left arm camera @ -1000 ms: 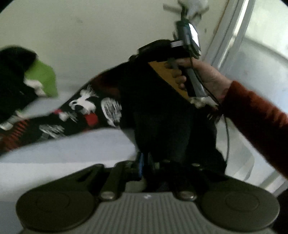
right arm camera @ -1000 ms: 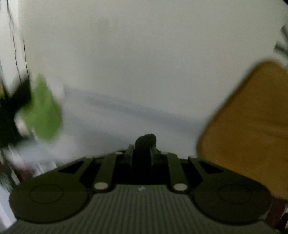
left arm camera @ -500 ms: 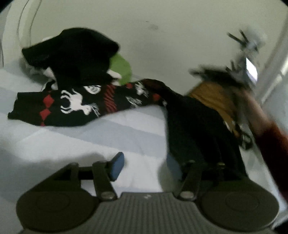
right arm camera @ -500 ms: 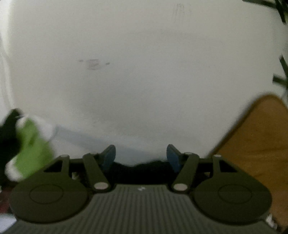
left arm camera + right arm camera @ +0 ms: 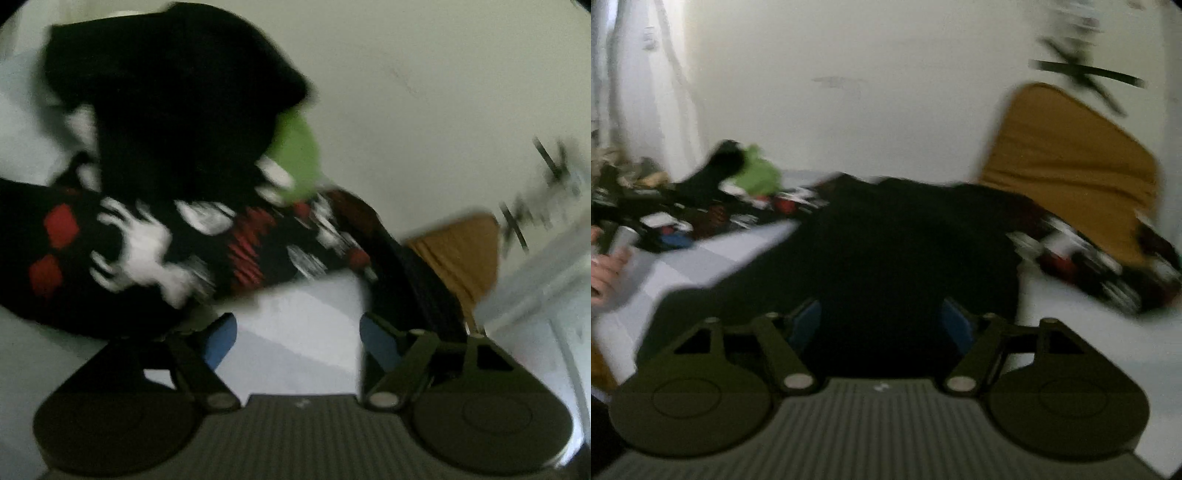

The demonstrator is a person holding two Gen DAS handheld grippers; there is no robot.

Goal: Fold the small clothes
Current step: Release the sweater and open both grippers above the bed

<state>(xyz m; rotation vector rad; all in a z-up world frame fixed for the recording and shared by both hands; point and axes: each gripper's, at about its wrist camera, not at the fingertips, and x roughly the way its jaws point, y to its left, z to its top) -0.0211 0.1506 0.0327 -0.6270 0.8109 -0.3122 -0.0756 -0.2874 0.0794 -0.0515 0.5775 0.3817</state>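
Note:
A black garment [image 5: 905, 240] lies spread on the pale sheet [image 5: 303, 306]; a red-and-white patterned stretch [image 5: 147, 240] runs off it to the left, and another patterned part [image 5: 1089, 258] lies to its right. My left gripper [image 5: 299, 343] hangs over bare sheet beside the patterned stretch. Its jaws are opening, and its blue pads [image 5: 221, 343] have only sheet between them. My right gripper [image 5: 881, 325] is low over the plain black cloth. Its jaws are opening too: the cloth lies between its pads [image 5: 955, 325] but they do not press on it. Both views are blurred.
A heap of clothes, black [image 5: 177, 92] over green [image 5: 295, 155], sits behind the patterned stretch near the wall. A mustard cushion [image 5: 1067, 166] leans at the back right. A person's hand [image 5: 605, 269] shows at the left edge. A white frame [image 5: 535, 295] stands right of the bed.
Both grippers were shut on the lifted black garment and have opened. The garment now lies on the bed. The left view has swung toward the patterned stretch and the heap.

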